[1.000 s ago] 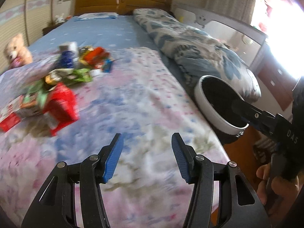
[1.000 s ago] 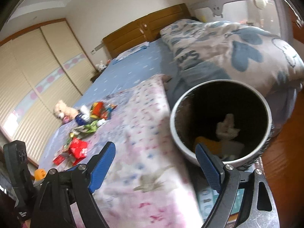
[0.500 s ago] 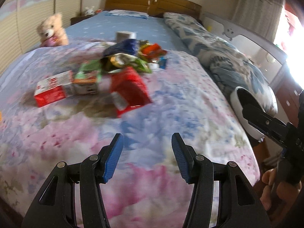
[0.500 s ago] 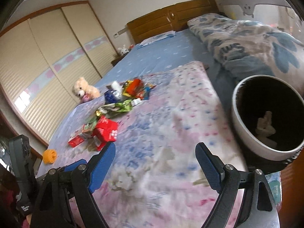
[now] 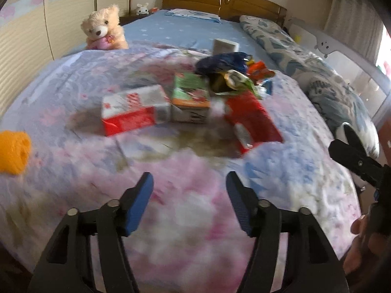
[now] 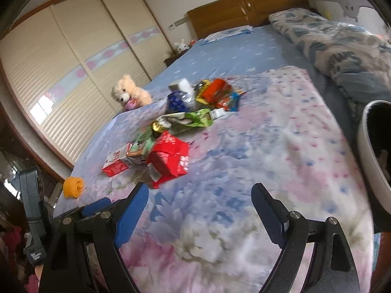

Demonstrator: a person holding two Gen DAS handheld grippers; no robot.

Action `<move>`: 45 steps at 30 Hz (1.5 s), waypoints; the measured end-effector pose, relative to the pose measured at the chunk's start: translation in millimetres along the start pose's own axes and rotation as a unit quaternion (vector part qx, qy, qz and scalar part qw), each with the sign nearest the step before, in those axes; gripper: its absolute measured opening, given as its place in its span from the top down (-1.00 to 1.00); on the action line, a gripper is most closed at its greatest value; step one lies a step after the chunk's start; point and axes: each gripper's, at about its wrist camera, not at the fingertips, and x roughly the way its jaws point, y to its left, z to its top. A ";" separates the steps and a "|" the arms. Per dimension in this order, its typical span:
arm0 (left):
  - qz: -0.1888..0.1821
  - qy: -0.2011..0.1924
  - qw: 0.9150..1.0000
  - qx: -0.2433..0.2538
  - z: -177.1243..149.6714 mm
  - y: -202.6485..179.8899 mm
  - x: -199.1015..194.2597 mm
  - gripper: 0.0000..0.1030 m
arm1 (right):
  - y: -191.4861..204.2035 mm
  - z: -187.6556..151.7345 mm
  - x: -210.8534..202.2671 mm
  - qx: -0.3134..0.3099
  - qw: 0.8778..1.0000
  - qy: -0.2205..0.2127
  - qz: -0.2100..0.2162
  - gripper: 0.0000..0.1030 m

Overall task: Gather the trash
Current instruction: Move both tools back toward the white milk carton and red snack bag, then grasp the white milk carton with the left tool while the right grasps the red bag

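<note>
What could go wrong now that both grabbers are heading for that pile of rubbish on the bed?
The teddy bear and orange ball sit near the litter and might be taken for trash. The wrappers lie tangled against the cartons, so the open left gripper or right gripper might drag several pieces at once. The red carton rests on a soft quilt, so fabric could get pinched too.

I see a pink, blue and white floral blanket point(image 5: 185, 219) under a red carton point(image 5: 251, 122) and a green-topped box point(image 5: 189, 92). The teddy bear point(image 5: 103, 30) is cream, the ball point(image 5: 13, 151) orange, and my fingers point(image 5: 138, 205) carry blue pads.
</note>
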 end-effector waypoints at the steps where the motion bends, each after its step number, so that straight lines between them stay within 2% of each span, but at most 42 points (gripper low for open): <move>1: 0.006 -0.002 1.000 0.005 3.3 6.1 0.5 -0.27 | 2.8 1.3 5.2 -0.001 1.000 0.003 0.006 -0.70; 7: 0.027 0.001 0.999 0.044 27.2 43.5 10.5 -0.49 | 16.0 9.4 31.0 -0.010 0.999 0.018 0.025 -0.70; 12: 0.020 0.020 0.997 0.077 42.8 64.2 29.0 -0.63 | 21.2 16.5 53.6 -0.005 0.999 0.034 0.030 -0.70; 19: -0.007 0.058 0.992 0.108 65.2 76.3 64.2 -0.65 | 24.5 26.9 74.1 -0.004 0.999 0.046 0.029 -0.70; 24: -0.018 0.061 0.990 0.122 71.0 69.8 73.3 -0.66 | 24.0 31.1 93.1 0.002 0.998 0.059 0.029 -0.68; 26: -0.019 0.048 0.991 0.127 71.5 63.0 71.1 -0.65 | 23.2 30.9 96.3 0.002 0.998 0.058 0.028 -0.52; 28: -0.020 0.042 0.990 0.131 69.3 54.8 67.5 -0.40 | 22.2 29.9 97.7 0.001 0.998 0.059 0.036 -0.07; 29: -0.020 0.042 0.990 0.131 68.3 51.8 66.3 -0.16 | 22.5 29.4 96.1 0.001 0.997 0.059 0.049 0.05; 30: -0.016 0.040 0.991 0.130 67.7 50.3 65.1 -0.11 | 24.9 29.3 94.6 -0.004 0.997 0.058 0.050 0.22; 31: -0.013 0.041 0.991 0.127 66.5 48.0 63.7 -0.08 | 27.1 28.3 91.1 -0.014 0.998 0.055 0.038 0.53; 32: -0.014 0.039 0.992 0.122 63.4 44.7 59.1 -0.06 | 27.1 27.1 87.7 -0.019 0.998 0.054 0.033 0.60; 36: -0.017 0.030 0.993 0.110 48.2 30.5 42.4 -0.04 | 17.8 21.4 69.2 -0.011 0.998 0.042 0.037 0.64; 45: -0.048 0.021 0.996 0.075 13.2 -15.3 10.3 -0.03 | -6.6 4.9 19.7 0.006 0.999 0.016 0.031 0.66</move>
